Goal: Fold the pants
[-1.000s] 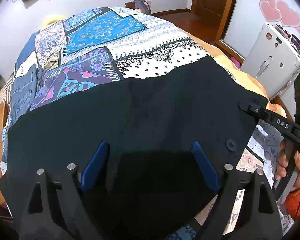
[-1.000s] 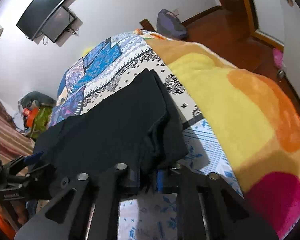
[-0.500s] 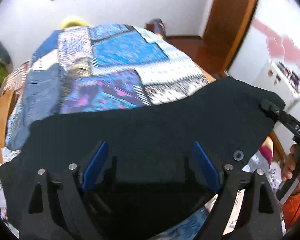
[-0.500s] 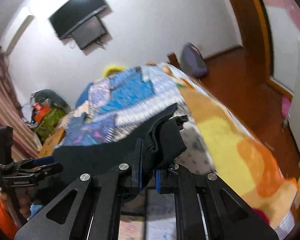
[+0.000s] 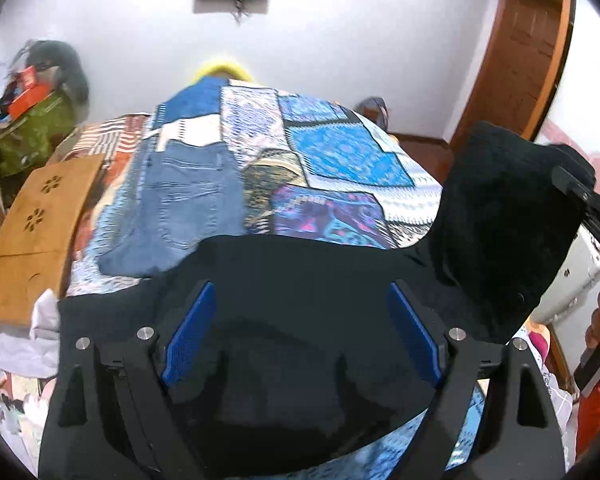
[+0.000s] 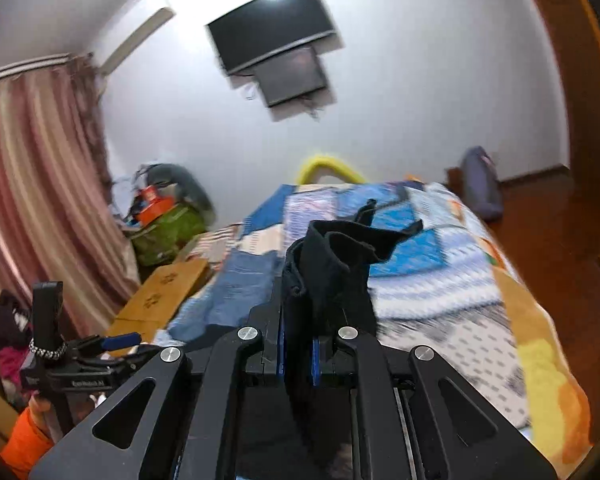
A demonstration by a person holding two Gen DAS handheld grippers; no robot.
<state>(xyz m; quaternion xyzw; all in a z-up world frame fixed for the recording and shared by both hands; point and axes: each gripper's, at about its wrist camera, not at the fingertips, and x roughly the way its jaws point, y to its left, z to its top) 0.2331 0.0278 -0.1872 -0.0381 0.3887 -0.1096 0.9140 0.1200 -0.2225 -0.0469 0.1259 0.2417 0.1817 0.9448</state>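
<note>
Up off the bed [image 5: 340,160], black pants [image 6: 328,264] pinched in right gripper [image 6: 298,354] jaws, left gripper [image 5: 300,332] jaws spread.

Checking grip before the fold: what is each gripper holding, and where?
Right gripper is shut on a bunched edge of the black pants. Left gripper is open over them, holding nothing.

The black pants [image 5: 300,320] cover the near bed [image 5: 332,160] — their lower edge hidden behind the left gripper [image 5: 300,332].
</note>
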